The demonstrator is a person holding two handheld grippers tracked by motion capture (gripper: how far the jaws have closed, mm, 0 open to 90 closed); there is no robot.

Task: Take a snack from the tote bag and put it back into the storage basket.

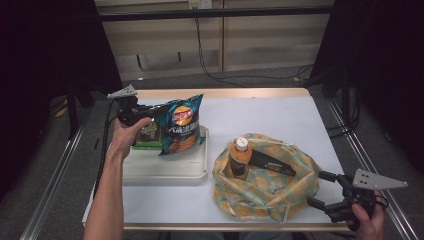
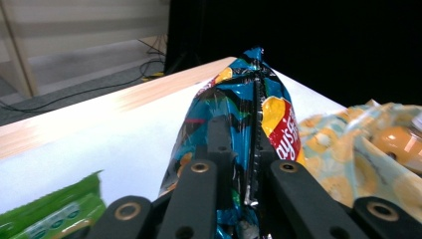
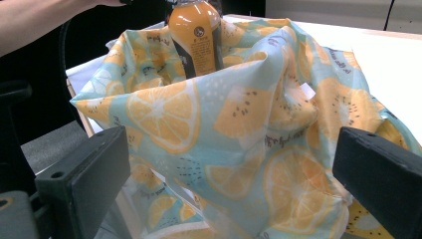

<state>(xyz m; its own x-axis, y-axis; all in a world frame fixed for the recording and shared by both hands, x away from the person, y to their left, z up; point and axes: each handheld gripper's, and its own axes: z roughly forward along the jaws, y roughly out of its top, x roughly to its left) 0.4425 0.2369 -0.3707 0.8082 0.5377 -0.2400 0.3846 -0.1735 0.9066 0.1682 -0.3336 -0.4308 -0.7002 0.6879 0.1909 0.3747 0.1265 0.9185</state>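
On the table [image 1: 300,120], a tray [image 1: 165,172] sits toward the left, and a cloth bag [image 1: 270,185] lies just to its right, toward the near edge. A bottle [image 1: 240,157] stands upright inside the bag, at its left side. A chip bag [image 1: 181,125] is held above the tray's far part, with the left gripper [image 1: 150,111] at its left edge. A second packet [image 1: 147,135] lies on the tray behind the left hand [image 1: 127,132]. The right gripper [image 1: 322,189] sits at the bag's right edge, jaws on either side of the cloth.

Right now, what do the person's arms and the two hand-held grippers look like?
Both forearms are bare, no sleeves in sight. Each hand-held gripper, left and right, is black with two blocky jaws and a grey three-cornered plate on top dotted with small holes. Brass-coloured rings mark the left one's jaw joints. A black cable trails from the left one.
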